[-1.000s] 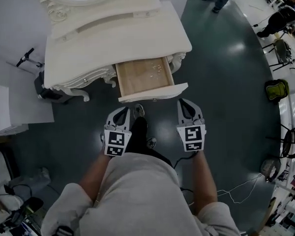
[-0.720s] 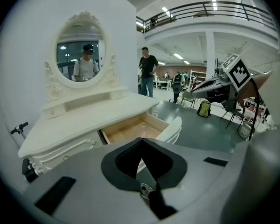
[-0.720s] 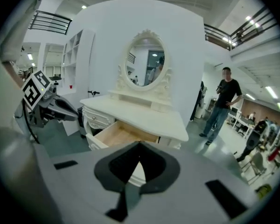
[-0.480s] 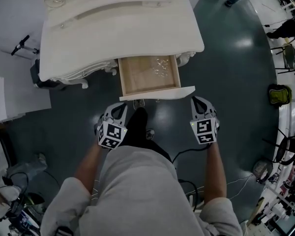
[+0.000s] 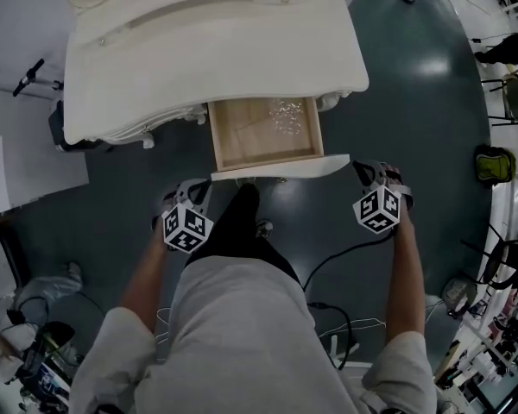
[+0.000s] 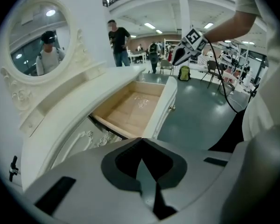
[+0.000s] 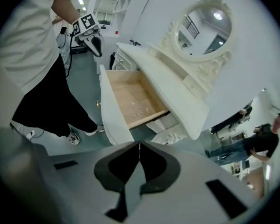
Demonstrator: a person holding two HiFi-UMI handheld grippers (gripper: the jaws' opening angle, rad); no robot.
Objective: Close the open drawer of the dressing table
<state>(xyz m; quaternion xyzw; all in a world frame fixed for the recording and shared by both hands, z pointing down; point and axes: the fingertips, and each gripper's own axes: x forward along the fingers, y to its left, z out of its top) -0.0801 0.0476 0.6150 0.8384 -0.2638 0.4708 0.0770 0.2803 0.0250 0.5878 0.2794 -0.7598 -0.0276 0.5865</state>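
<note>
grey-green floor (image 5: 414, 119) lies below the drawer (image 5: 263, 132), standing open from the worktop (image 5: 216, 59); with left claw (image 6: 141, 141) and right claw (image 7: 139, 144) both pressed together and empty, set one near each end of the front panel (image 5: 281, 167) and push evenly, straight in.

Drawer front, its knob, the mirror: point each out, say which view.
drawer front (image 5: 281, 167), head view, middle of the white panel's top edge.
knob (image 6: 171, 108), left gripper view, the small knob on the panel's outer face.
mirror (image 6: 37, 37), left gripper view, centre of the oval glass.
</note>
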